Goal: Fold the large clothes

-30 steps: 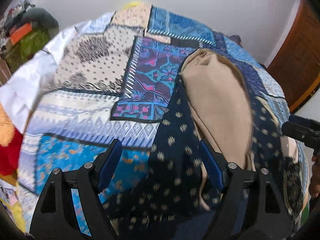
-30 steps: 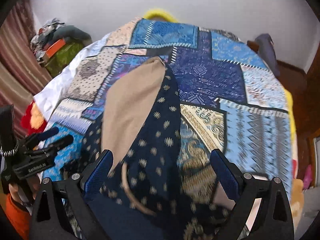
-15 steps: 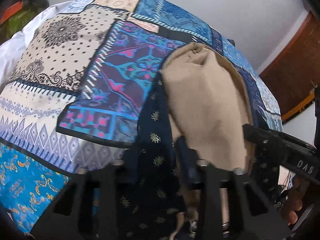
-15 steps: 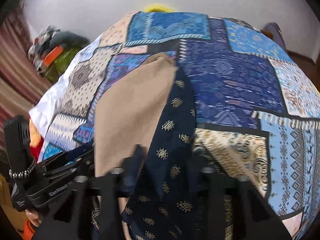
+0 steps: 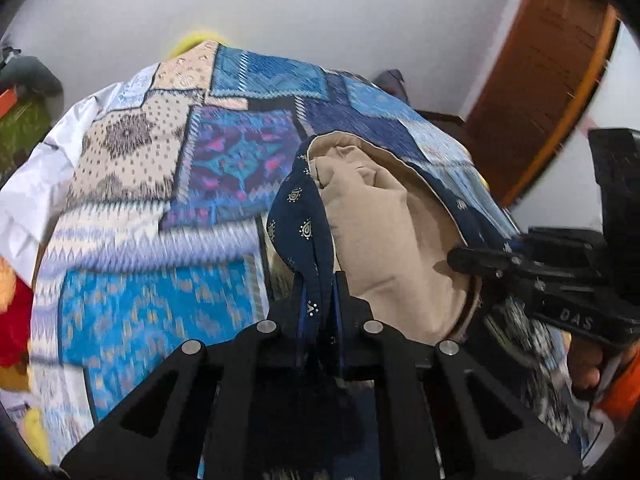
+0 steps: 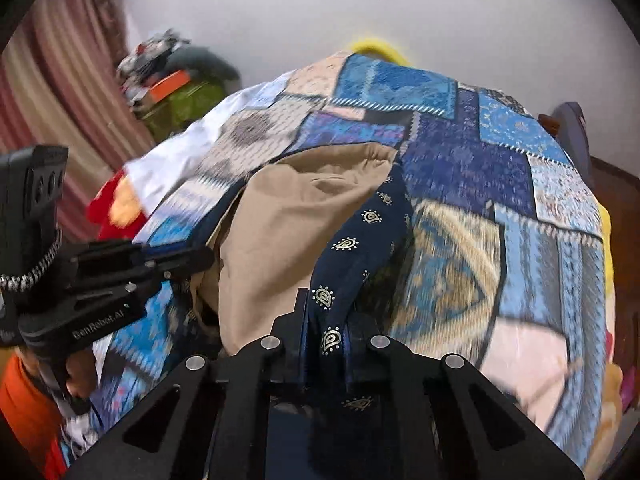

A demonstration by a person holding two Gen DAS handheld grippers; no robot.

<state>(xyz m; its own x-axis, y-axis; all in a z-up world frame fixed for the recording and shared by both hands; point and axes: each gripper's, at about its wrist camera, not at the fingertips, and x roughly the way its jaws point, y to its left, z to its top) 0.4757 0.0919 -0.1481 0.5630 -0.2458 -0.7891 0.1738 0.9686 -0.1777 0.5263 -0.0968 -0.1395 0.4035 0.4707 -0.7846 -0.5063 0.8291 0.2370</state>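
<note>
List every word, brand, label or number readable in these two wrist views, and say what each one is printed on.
"GenRobot.AI": on the side of the left gripper, seen in the right wrist view.
"DAS": on the side of the right gripper, seen in the left wrist view; it may be cut off.
Nothing else carries text: the navy garment and the patchwork bedspread show only printed motifs, and the dark item high on the wall is too blurred to read.

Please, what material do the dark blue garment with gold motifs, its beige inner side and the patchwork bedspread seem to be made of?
Dark blue garment: seemingly thin woven cloth, matte; it drapes in soft folds, with gold motifs apparently printed. Beige lining: probably plain cotton, dull, softly creased. Patchwork bedspread: looks like printed cotton, flat and matte; real patchwork or only print, I cannot tell.
</note>
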